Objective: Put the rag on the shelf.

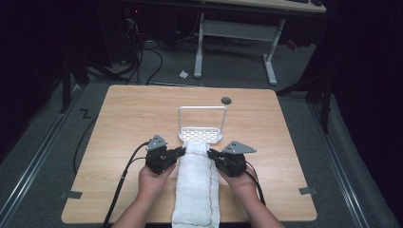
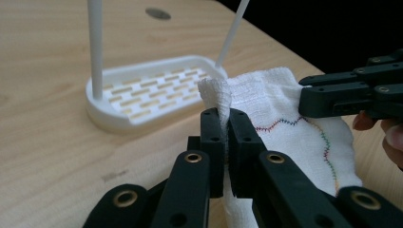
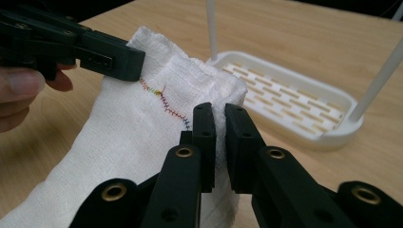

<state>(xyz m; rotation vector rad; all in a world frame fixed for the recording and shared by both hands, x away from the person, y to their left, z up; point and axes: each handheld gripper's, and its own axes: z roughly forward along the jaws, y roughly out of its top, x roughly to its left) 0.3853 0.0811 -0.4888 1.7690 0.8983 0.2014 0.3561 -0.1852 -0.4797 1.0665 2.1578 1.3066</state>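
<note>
Forearms enter from the near edge of the table (image 1: pixel 119 123), one gripper in each hand. Between them a long white towel (image 1: pixel 196 190) lies lengthwise, its near end hanging over the table's near edge, its far end raised at the grippers.

Left gripper (image 2: pixel 221 124): fingers (image 2: pixel 212 142) clamped on the far left corner of the towel, cloth bunched up between them. Right gripper (image 3: pixel 220 124): fingers (image 3: pixel 237 142) clamped on the far right corner, a fold pinched tight. From above, both grippers, left (image 1: pixel 181 151) and right (image 1: pixel 209 153), point inward at the towel's far edge.

Coloured zigzag stitching (image 2: pixel 328 147) runs along the towel's hem.

Just beyond the held edge stands a white rack (image 1: pixel 202 135): slotted base, a tall hoop-shaped rail (image 1: pixel 202 108) rising from it. Towel's far edge is near or touching the base.

Judgement: the step in hand is lifting the far edge to drape it over the rail. To do it well:
- keep both grips firm; the pinches are small and the cloth could slip.
- raise both hands evenly, edge held taut and level.
- clear the rail's top before moving forward, or the light rack may tip or slide.
- centre the towel on the rail; the trailing length will drag.
</note>
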